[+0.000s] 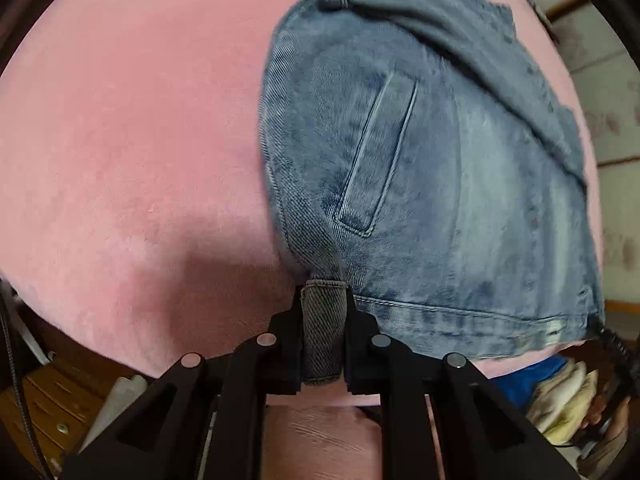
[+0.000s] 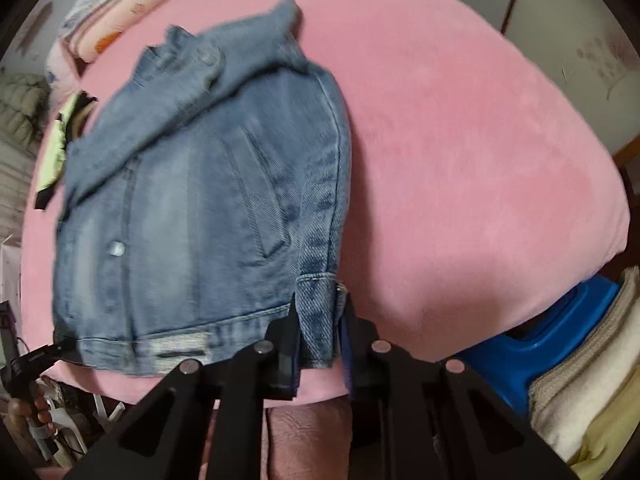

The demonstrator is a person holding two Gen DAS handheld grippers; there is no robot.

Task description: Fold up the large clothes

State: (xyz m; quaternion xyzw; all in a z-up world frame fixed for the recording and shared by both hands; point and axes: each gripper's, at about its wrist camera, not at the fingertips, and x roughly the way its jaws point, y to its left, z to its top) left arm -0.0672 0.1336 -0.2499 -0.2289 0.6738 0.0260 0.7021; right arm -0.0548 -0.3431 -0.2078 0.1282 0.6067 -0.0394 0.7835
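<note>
- Left wrist view: the left hand-held gripper (image 1: 323, 320) is clamped on a folded bit of hem at the near left corner of the denim jacket (image 1: 432, 184). The jacket lies on a pink bed cover (image 1: 132, 128), its slanted welt pocket (image 1: 378, 156) beyond the pinched corner.
- Right wrist view: the right hand-held gripper (image 2: 320, 328) is closed on the jacket's near right hem corner. The jacket (image 2: 192, 200) spreads left of it across the pink bed cover (image 2: 472, 152); a blue bin (image 2: 540, 332) sits right of the bed.

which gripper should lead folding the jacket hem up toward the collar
Neither clearly: left gripper and right gripper each pinch a bottom corner of the denim jacket; they should probably lift together.
</note>
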